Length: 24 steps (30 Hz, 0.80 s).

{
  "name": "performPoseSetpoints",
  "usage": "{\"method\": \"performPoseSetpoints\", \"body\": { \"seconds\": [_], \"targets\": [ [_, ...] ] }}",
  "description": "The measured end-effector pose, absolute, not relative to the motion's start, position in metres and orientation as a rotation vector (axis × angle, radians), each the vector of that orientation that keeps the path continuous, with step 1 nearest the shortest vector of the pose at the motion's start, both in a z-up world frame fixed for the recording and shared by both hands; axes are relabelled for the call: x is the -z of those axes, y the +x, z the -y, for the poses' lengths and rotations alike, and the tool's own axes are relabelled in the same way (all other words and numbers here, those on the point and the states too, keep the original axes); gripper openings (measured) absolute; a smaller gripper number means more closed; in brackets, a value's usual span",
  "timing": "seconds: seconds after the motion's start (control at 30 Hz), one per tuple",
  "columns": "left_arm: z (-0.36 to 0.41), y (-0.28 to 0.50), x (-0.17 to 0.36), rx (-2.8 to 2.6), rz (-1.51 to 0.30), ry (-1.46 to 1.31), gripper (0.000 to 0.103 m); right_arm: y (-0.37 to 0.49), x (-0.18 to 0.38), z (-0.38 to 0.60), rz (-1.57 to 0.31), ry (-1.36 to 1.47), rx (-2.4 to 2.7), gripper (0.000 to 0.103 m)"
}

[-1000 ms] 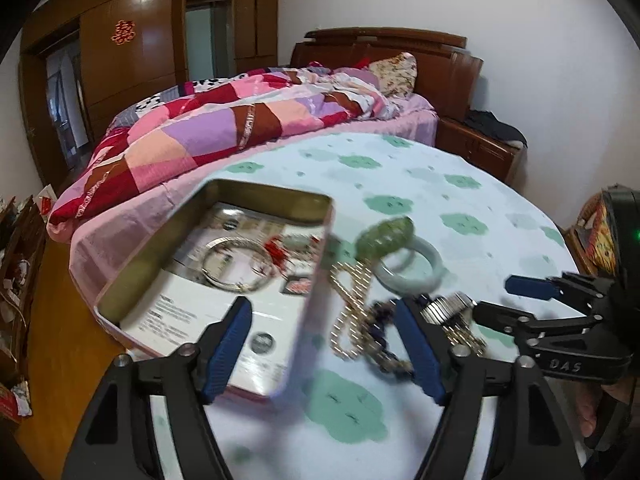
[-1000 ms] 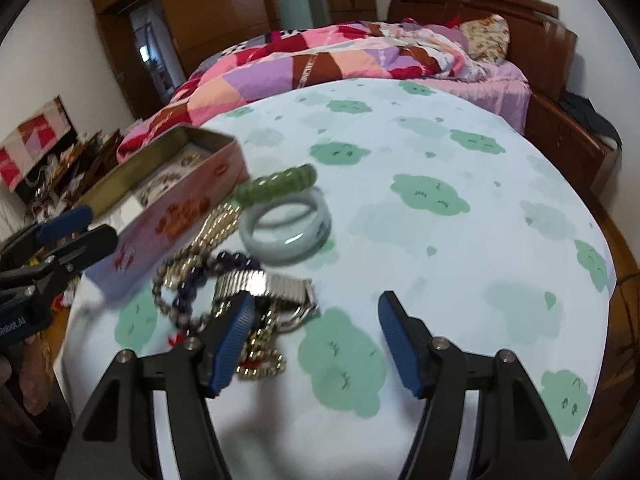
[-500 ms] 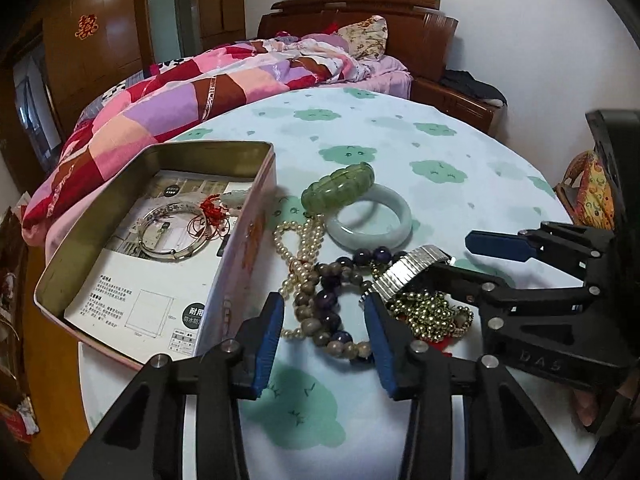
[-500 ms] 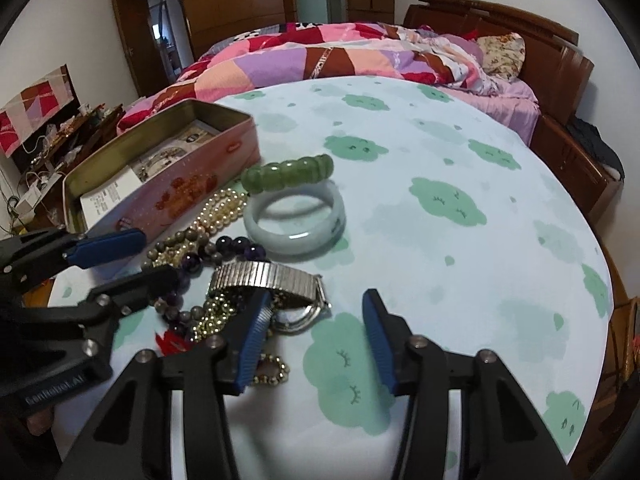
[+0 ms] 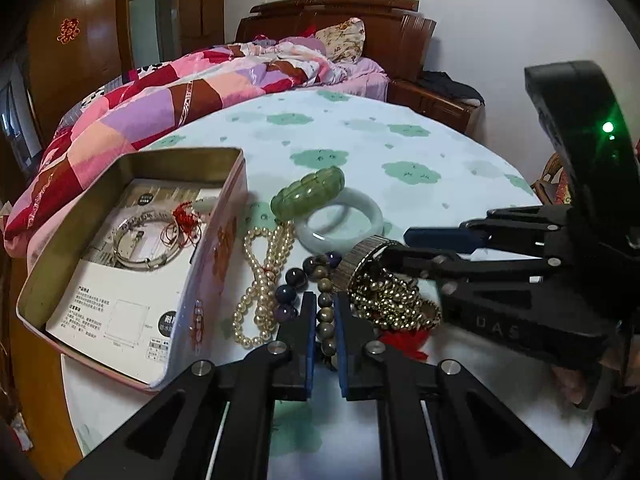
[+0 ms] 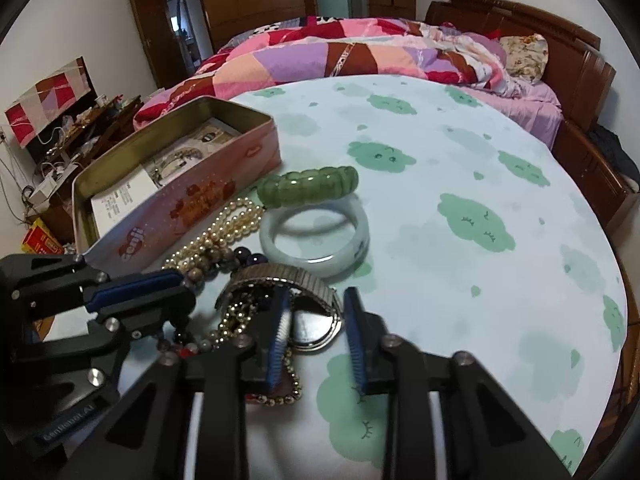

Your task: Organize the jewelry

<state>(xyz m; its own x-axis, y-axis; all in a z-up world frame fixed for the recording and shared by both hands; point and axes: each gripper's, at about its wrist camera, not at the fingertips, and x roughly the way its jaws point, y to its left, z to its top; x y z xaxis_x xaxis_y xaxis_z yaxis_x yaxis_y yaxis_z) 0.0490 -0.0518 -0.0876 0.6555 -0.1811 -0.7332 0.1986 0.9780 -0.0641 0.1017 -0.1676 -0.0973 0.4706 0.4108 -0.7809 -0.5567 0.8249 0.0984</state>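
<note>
1. Where the round bench (image 6: 460, 184) fills both views, it wears a pale cloth printed with green cloud shapes, and a bed (image 6: 360, 52) with a pink, purple and red patchwork quilt lies just beyond its far edge, with a dark wooden headboard (image 5: 340, 20) and brown wardrobes (image 5: 80, 48) behind it.
2. At the left of the bench stands an open rectangular tin (image 5: 132, 264), brassy inside and pink outside, holding a printed leaflet, a thin silver bangle (image 5: 146, 242) and a red knotted cord.
3. Right of the tin the jewelry lies heaped: a segmented green jade bracelet (image 6: 308, 190) leaning on a smooth pale jade bangle (image 6: 316, 236), a looped pearl strand (image 5: 260, 280), dark round beads, and a tangle of small gold beads (image 5: 392, 300).
4. The left gripper (image 5: 323, 320) has just been closing, and its blue pads now pinch a brown bead strand (image 5: 325, 304) at the near edge of the heap.
5. The right gripper (image 6: 316, 320) has just been closing too; its pads sit at either side of a wristwatch (image 6: 308, 312) with a ribbed metal stretch band, though whether both pads press it is unclear.
</note>
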Motion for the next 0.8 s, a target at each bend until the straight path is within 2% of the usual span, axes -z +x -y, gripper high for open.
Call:
{"method": "performPoseSetpoints", "body": {
  "seconds": [0.17, 0.27, 0.8],
  "targets": [
    [0.049, 0.051, 0.088, 0.215, -0.831, 0.013, 0.008, 0.103, 0.099, 0.168, -0.902, -0.195, -0.620, 0.016],
    [0.047, 0.049, 0.084, 0.214, -0.818, 0.006, 0.008, 0.103, 0.096, 0.171, -0.892, -0.167, -0.589, 0.007],
    [0.024, 0.030, 0.019, 0.217, -0.666, -0.041, 0.007, 0.091, 0.048, 0.194, -0.787, -0.030, -0.616, 0.005]
  ]
}}
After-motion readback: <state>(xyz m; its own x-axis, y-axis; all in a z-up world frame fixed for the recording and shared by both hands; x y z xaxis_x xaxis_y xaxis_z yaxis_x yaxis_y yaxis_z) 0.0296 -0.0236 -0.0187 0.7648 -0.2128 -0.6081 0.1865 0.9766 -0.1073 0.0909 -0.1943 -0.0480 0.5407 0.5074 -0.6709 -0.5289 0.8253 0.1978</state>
